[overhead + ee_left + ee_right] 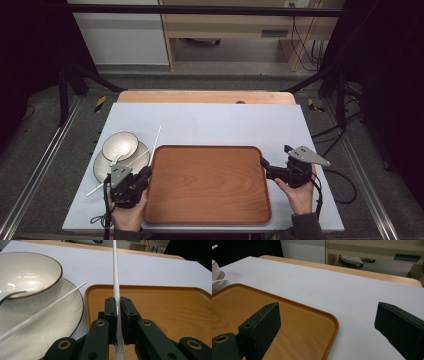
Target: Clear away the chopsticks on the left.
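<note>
Two chopsticks from up high: one lies across the plate (102,167), the other chopstick (156,137) is pinched in the left gripper (142,176) by the tray (210,210). Left gripper view confirms it's clamped tight. Right gripper (327,322) gapes wide, idle. Next, I reckon, set it on the tray.

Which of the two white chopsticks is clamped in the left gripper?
The chopstick running straight up between the shut jaws of the left gripper, over the tray edge. The other chopstick lies loose across the plate, beside the bowl.
</note>
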A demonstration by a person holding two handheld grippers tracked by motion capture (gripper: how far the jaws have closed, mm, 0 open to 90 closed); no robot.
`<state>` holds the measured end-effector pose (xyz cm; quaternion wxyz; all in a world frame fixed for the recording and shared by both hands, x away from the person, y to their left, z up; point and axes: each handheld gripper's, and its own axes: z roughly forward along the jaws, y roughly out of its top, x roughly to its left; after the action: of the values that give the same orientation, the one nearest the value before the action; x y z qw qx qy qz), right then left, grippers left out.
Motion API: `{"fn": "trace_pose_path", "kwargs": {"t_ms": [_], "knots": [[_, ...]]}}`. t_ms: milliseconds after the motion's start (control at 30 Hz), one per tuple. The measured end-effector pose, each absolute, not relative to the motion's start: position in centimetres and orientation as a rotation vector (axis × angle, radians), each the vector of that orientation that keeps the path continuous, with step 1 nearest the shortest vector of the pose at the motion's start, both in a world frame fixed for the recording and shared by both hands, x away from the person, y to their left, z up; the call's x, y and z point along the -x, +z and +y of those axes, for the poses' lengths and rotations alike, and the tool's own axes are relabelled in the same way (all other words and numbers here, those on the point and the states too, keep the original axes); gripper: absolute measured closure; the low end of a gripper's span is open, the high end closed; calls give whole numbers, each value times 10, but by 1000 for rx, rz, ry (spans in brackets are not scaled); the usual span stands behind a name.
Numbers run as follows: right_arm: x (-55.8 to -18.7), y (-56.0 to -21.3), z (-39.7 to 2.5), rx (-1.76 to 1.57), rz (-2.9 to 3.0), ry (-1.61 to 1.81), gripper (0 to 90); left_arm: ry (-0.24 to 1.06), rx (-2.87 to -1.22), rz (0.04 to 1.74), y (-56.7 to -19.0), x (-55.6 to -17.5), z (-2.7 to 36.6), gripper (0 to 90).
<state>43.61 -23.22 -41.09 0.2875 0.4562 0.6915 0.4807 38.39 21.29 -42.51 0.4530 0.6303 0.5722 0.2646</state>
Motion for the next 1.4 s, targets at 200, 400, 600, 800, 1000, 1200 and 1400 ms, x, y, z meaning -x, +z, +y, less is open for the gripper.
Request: {"fn": "trace_pose_path", "kwargs": {"t_ms": [200,400,600,800,1000,1200,1400], "knots": [[-437,-412,-232,-1212,1848,1280,69,659,-1563,1453,-441,-379,208,841],[-437,-412,-231,-1204,1849,1277,68,677,-1585,1482,-456,-379,202,841],[-436,-412,-231,-1203,1845,1280,66,674,-1600,1524,-468,-379,198,841],[-437,-412,-231,-1194,1847,1272,64,663,-1614,1564,-479,-384,197,841],[-437,-413,-230,-1193,1850,1268,63,662,-1628,1588,-481,-387,196,840],[-437,-413,-230,-1194,1852,1266,63,653,-1658,1609,-482,-390,195,838],[-437,-413,-230,-1193,1852,1266,63,644,-1691,1621,-482,-392,194,835]]}}
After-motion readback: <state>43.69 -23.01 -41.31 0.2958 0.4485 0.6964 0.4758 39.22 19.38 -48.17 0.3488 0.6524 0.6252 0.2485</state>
